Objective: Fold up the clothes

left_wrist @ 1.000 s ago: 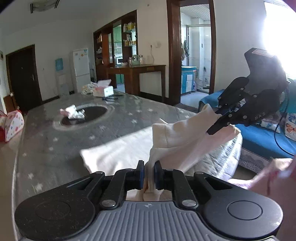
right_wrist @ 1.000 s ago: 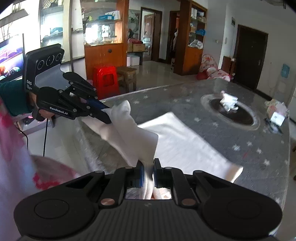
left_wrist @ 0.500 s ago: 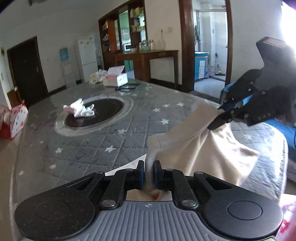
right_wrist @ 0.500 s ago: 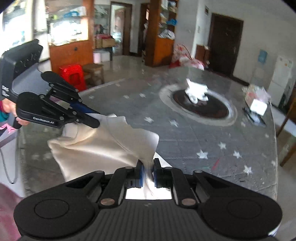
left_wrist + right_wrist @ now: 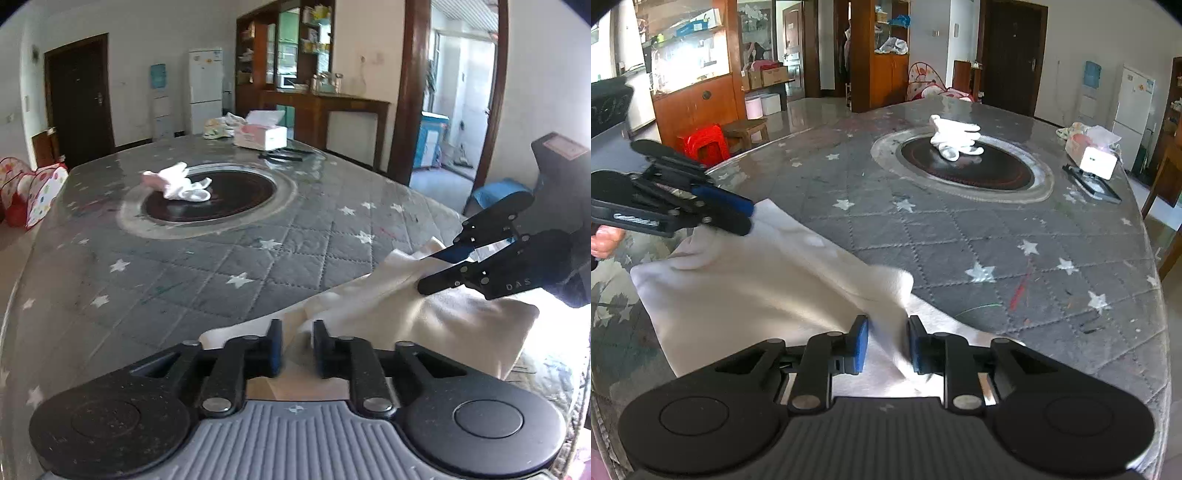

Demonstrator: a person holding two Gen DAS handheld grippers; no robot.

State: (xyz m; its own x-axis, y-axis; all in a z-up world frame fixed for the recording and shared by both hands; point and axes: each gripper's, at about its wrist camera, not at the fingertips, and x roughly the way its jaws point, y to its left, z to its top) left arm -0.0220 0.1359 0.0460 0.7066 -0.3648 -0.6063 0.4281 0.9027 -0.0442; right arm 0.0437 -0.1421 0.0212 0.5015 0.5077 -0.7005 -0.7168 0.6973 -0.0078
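A cream garment (image 5: 424, 314) lies folded over on the grey star-quilted table (image 5: 221, 266), near its front edge. My left gripper (image 5: 297, 332) is low over one folded corner. Its jaws are opening, and the cloth sits loose between the parted pads. In the right wrist view the same garment (image 5: 757, 288) spreads leftward. My right gripper (image 5: 888, 332) is at the other corner, jaws opening, with a ridge of cloth standing in the gap. Each gripper shows in the other's view: the right gripper (image 5: 436, 269) and the left gripper (image 5: 746, 218), both at the fold's far edge.
A small white garment (image 5: 955, 140) lies on the dark round inset at the table's middle. A tissue box (image 5: 1095, 158) and a flat dark object (image 5: 1093, 182) sit at the far side. A red stool (image 5: 705, 142) stands on the floor beyond the table.
Both grippers carried the lifted cloth forward and down onto the table, folding it over. Their jaws, shut on the cloth before, now stand parted.
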